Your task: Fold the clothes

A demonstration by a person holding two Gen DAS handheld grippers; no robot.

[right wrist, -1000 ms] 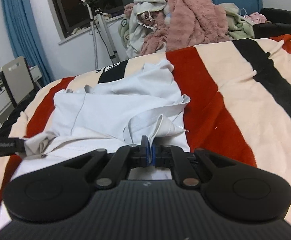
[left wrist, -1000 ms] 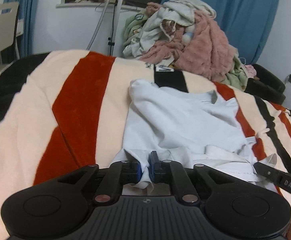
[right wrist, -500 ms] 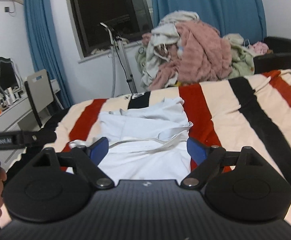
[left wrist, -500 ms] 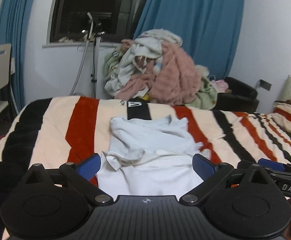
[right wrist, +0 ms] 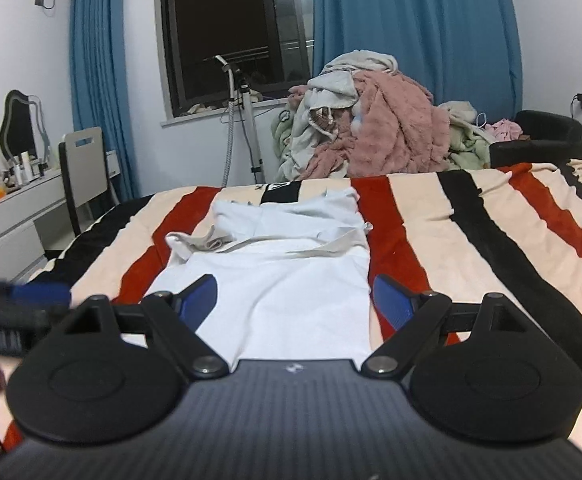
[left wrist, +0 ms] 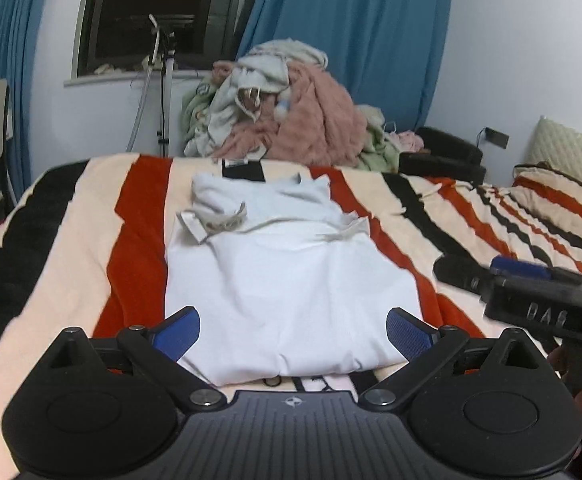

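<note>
A white garment point(left wrist: 287, 280) lies partly folded on the striped blanket point(left wrist: 91, 240), its near edge doubled over and a crumpled sleeve and collar at its far end. It also shows in the right wrist view point(right wrist: 291, 280). My left gripper point(left wrist: 293, 334) is open and empty, held above the garment's near edge. My right gripper point(right wrist: 295, 298) is open and empty, above the same end. The right gripper shows in the left wrist view point(left wrist: 531, 280), off to the garment's right.
A pile of unfolded clothes point(left wrist: 283, 120) with a pink fleece sits beyond the bed's far edge, under blue curtains. A chair point(right wrist: 85, 168) and white desk point(right wrist: 7, 216) stand at the left. A pillow point(left wrist: 571, 156) lies at the far right.
Both grippers were shut on the garment's edge a second ago. They opened, let it go and pulled back and up. The garment now lies flatter.
</note>
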